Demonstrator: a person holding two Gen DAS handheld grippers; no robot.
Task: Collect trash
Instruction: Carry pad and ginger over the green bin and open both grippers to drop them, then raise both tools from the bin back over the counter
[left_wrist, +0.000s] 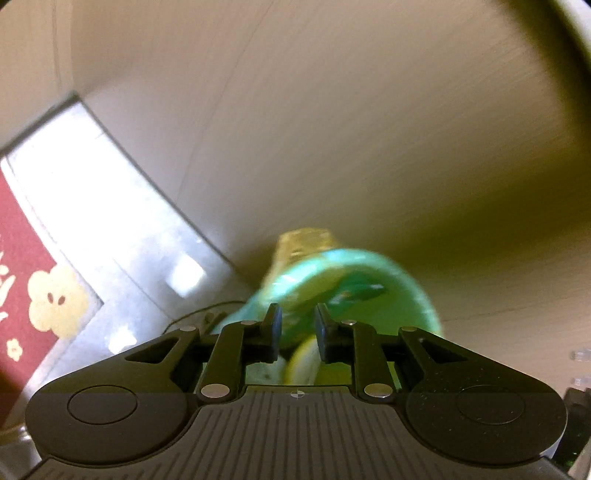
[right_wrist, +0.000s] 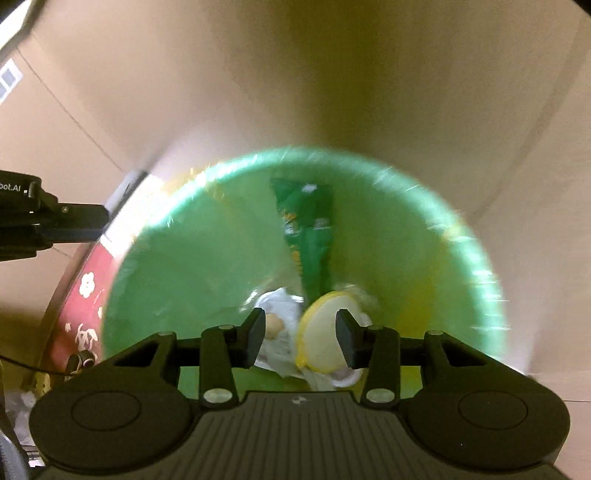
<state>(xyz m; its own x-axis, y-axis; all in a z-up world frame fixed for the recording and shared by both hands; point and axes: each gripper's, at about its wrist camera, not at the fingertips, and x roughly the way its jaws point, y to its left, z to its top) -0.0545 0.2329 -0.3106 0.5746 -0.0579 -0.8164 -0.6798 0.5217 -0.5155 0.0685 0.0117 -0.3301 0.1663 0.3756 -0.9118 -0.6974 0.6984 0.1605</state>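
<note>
- Right gripper (right_wrist: 301, 341) hangs over the green bin (right_wrist: 177, 266), jaws parted and gripping nothing.
- Inside the bin: green snack packet (right_wrist: 306, 229), yellow-rimmed lid (right_wrist: 323, 339), white wrapper (right_wrist: 280, 314).
- Left gripper (left_wrist: 297, 332): jaws narrowly apart; grip unclear.

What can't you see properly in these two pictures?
- Left wrist view: the green bin is smeared by motion blur, and the left gripper hides its lower part.
- Left wrist view: whether the gripper holds anything; only a blurry yellowish shape shows between the fingers.
- Right wrist view: the print on the green wrapper is too blurred to read.
- Right wrist view: the white crumpled trash is partly hidden behind the right gripper.
</note>
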